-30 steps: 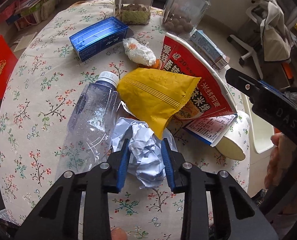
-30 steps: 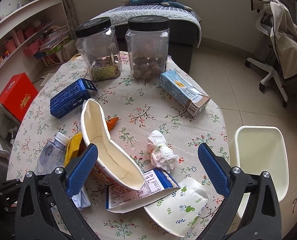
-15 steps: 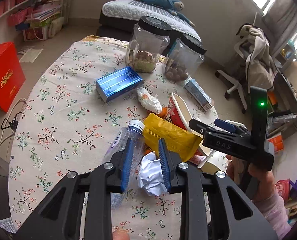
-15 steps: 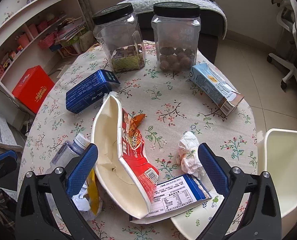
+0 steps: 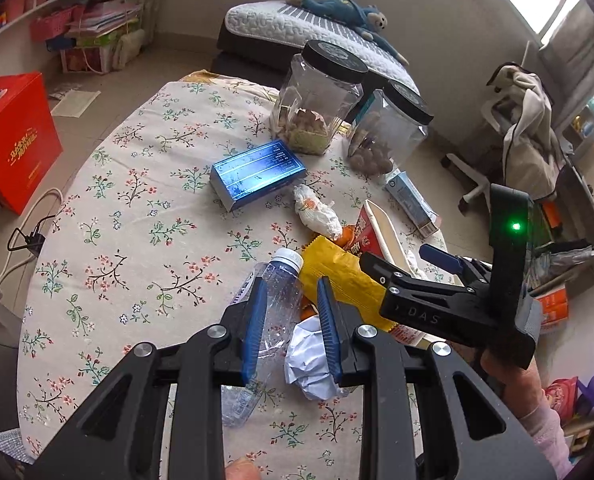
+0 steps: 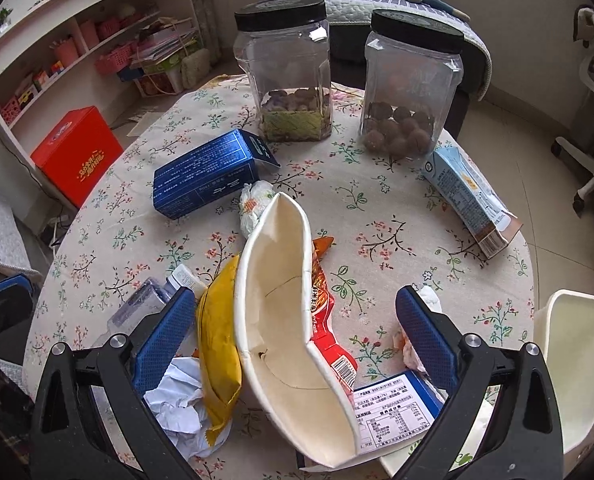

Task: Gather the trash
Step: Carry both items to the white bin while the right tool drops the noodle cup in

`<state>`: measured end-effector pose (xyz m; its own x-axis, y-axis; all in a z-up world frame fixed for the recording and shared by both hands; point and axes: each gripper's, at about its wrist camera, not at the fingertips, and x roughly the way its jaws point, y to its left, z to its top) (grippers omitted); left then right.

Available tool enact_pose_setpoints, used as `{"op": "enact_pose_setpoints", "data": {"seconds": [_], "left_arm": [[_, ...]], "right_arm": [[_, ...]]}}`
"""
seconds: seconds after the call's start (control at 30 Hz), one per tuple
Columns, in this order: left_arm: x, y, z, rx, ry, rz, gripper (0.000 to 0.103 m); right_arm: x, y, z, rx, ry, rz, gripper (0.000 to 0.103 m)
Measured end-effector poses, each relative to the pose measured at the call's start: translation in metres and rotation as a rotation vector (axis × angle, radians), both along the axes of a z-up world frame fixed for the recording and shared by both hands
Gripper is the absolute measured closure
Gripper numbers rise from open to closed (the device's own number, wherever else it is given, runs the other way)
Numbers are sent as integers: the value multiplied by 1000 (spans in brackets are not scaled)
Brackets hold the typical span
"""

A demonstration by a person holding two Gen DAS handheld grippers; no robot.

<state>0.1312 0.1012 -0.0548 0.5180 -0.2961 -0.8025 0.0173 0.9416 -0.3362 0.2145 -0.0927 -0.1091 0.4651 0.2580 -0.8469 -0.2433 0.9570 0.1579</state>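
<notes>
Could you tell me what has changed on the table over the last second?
The left tongs let go of the crumpled paper and pulled up and away. The right tongs, just starting to close, moved in around the flattened paper bowl. The trash itself stayed put.

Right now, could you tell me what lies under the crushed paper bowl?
Under the crushed paper bowl lie a red snack wrapper and a printed carton; anything beneath its middle is covered.

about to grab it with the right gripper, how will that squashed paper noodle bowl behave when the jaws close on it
The paper bowl is already flattened and creased, so it will probably buckle further rather than resist. It looks empty, so likely light. It leans on the yellow wrapper and the red packet, which may shift or drag along with it.
</notes>
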Motion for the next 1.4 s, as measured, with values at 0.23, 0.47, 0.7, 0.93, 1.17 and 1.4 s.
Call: {"op": "enact_pose_setpoints", "data": {"seconds": [0.23, 0.47, 0.7, 0.93, 1.17, 1.4], "left_arm": [[3, 8, -7, 15, 11, 23, 77], [1, 1, -1, 1, -27, 6, 77], [-2, -28, 8, 47, -88, -64, 77], [-7, -67, -14, 121, -3, -190, 28], [-17, -114, -55, 325, 75, -274, 22], [-11, -100, -72, 272, 126, -247, 86]], "right_arm": [[4, -8, -2, 80, 47, -26, 74], [-6, -38, 32, 160, -55, -81, 76], [-21, -73, 58, 204, -139, -136, 76], [-35, -100, 72, 201, -178, -165, 76], [-44, -108, 74, 199, -181, -173, 75], [-48, -112, 75, 202, -182, -173, 75]]}}
